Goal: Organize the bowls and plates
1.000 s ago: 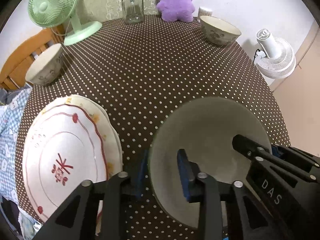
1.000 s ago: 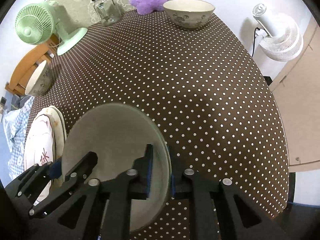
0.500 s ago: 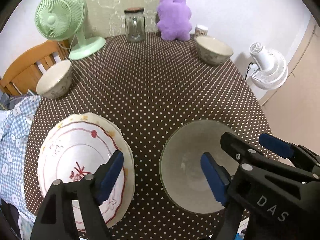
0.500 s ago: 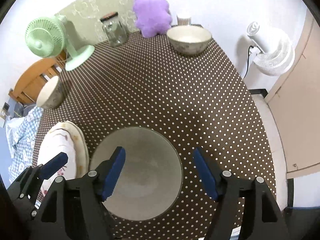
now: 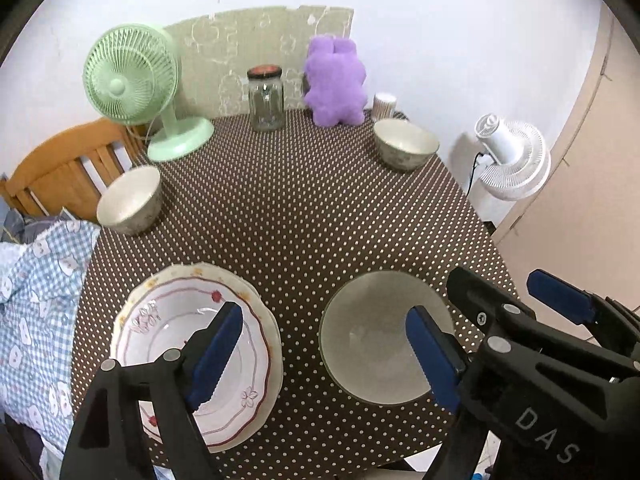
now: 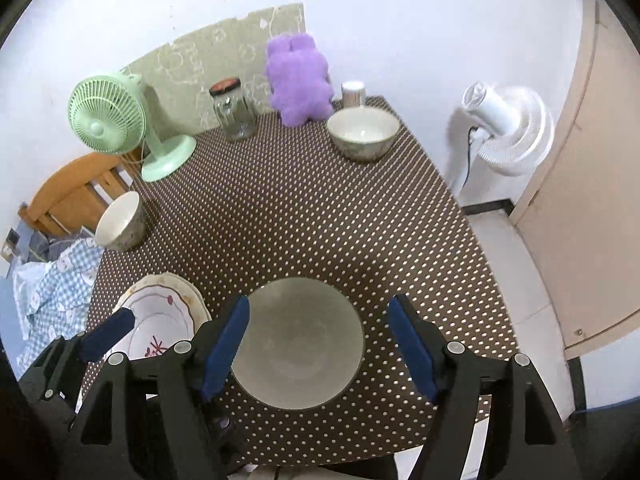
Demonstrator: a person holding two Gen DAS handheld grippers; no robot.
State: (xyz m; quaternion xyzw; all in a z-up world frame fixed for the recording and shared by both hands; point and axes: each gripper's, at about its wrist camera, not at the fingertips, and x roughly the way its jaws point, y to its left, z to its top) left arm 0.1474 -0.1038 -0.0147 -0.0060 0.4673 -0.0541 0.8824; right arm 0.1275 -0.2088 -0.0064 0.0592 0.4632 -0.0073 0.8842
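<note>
Hovering over the near edge of the dotted table (image 5: pixel 304 216), the left claw (image 5: pixel 324 344) and right claw (image 6: pixel 320 344) both gape wide and hold nothing. A grey bowl (image 6: pixel 298 340) sits free below them beside the stacked plates (image 5: pixel 192 356) at the near left corner. Two more bowls wait apart: one at the left edge (image 5: pixel 130 200), one near the far right corner (image 5: pixel 404 148). Gathering those looks like the next job, calling for a long reach and a firm rim pinch.
</note>
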